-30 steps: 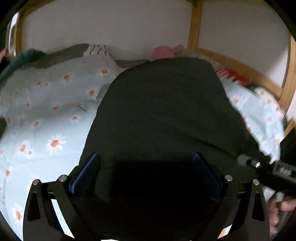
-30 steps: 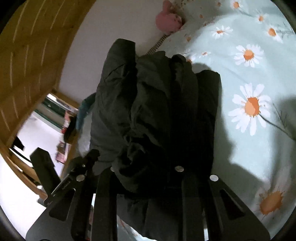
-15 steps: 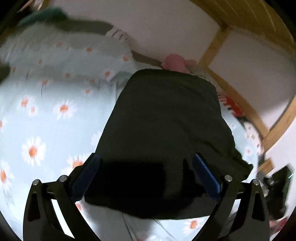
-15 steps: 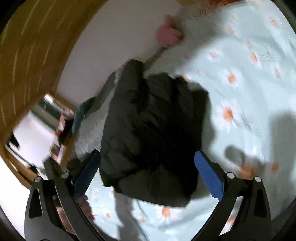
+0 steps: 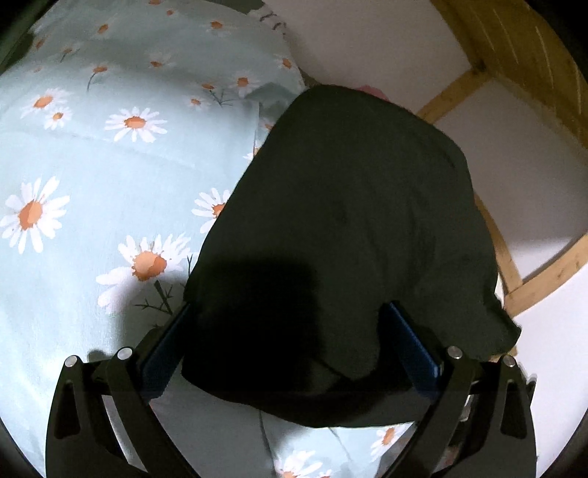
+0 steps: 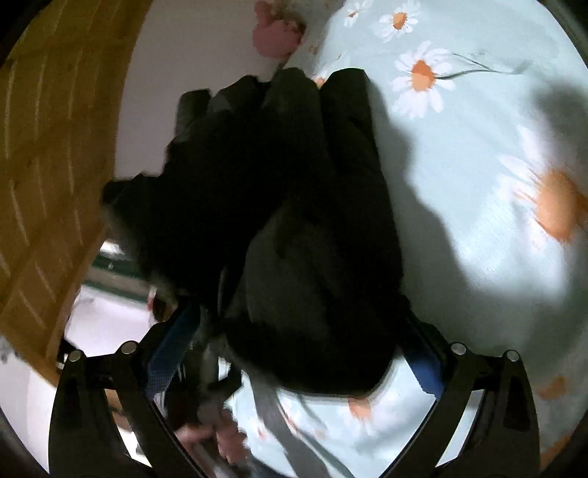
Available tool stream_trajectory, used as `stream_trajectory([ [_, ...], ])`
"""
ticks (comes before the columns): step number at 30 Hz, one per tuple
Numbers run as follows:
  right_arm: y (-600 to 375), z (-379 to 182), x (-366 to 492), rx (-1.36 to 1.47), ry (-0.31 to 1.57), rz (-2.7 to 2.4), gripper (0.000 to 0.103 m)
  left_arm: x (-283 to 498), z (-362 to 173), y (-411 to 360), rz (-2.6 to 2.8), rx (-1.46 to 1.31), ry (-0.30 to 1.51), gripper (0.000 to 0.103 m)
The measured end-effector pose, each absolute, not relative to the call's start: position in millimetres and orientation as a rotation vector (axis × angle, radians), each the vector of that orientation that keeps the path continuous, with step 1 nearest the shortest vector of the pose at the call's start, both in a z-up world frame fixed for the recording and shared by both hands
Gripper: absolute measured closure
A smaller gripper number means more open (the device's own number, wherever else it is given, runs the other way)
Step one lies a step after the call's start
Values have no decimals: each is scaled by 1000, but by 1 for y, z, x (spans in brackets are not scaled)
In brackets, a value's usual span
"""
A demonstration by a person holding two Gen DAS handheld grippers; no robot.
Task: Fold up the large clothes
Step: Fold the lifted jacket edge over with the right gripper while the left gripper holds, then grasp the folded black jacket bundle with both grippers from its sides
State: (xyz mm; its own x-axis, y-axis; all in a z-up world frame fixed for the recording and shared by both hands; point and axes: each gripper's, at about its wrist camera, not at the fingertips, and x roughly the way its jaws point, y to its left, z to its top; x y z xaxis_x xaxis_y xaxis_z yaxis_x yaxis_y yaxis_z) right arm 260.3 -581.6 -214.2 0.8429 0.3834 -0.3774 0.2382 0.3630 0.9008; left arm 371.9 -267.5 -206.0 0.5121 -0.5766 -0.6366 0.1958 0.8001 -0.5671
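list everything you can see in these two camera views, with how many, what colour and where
folded garment: one, dark, lying on the bed near the wall
duvet: one, pale blue with white and orange daisies, covering the bed
soft toy: one, pink, at the wall beyond the garment
bed frame: one, light wood, along the white wall
left hand-held gripper: one, black with blue pads, open, fingers either side of the garment's near edge
right hand-held gripper: one, black with blue pads, open over the garment's near end
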Motion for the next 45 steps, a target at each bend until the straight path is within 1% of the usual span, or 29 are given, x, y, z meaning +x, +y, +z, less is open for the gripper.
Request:
stream_trajectory([
  [3, -571, -201, 267, 1166, 577, 24, 2, 370, -207, -274, -480, -422, 926, 5],
  [7, -552, -192, 251, 1171, 459, -15, 2, 368, -208, -277, -461, -370, 917, 5],
  [10, -549, -198, 259, 1153, 467, -48, 2, 366, -208, -277, -466, -358, 919, 5],
  [14, -552, -205, 255, 1159, 422, 27, 2, 361, -178, -270, -495, -427, 838, 5],
  [16, -551, -211, 251, 1162, 401, 59, 2, 364, -170, -268, -510, -457, 819, 5],
  [19, -549, -212, 255, 1136, 404, 73, 2, 367, -165, -272, -487, -421, 830, 5],
  [21, -550, -211, 259, 1175, 381, 76, 2, 369, -173, -275, -486, -417, 858, 5],
  [24, -553, -214, 261, 1306, 349, 89, 2, 379, -198, -282, -460, -376, 931, 5],
  [27, -547, -204, 269, 1238, 390, 33, 2, 387, -212, -280, -451, -395, 941, 5],
  [32, -544, -201, 287, 1219, 397, -77, 2, 396, -219, -295, -449, -295, 996, 5],
  [33, -548, -204, 290, 1245, 391, -65, 6, 396, -222, -295, -456, -297, 1001, 5],
  [34, -554, -208, 295, 1265, 402, -49, 30, 396, -224, -295, -461, -294, 991, 5],
  [36, -564, -214, 305, 1288, 421, -9, 54, 396, -224, -296, -459, -296, 972, 5],
  [37, -568, -216, 308, 1282, 420, 19, 61, 395, -225, -296, -456, -306, 963, 5],
  [39, -572, -216, 309, 1263, 425, 43, 65, 392, -225, -295, -455, -314, 947, 5],
  [42, -576, -221, 303, 1297, 410, 89, 69, 382, -222, -286, -454, -357, 941, 5],
  [45, -592, -223, 292, 1304, 423, 136, 70, 367, -210, -259, -452, -455, 954, 5],
])
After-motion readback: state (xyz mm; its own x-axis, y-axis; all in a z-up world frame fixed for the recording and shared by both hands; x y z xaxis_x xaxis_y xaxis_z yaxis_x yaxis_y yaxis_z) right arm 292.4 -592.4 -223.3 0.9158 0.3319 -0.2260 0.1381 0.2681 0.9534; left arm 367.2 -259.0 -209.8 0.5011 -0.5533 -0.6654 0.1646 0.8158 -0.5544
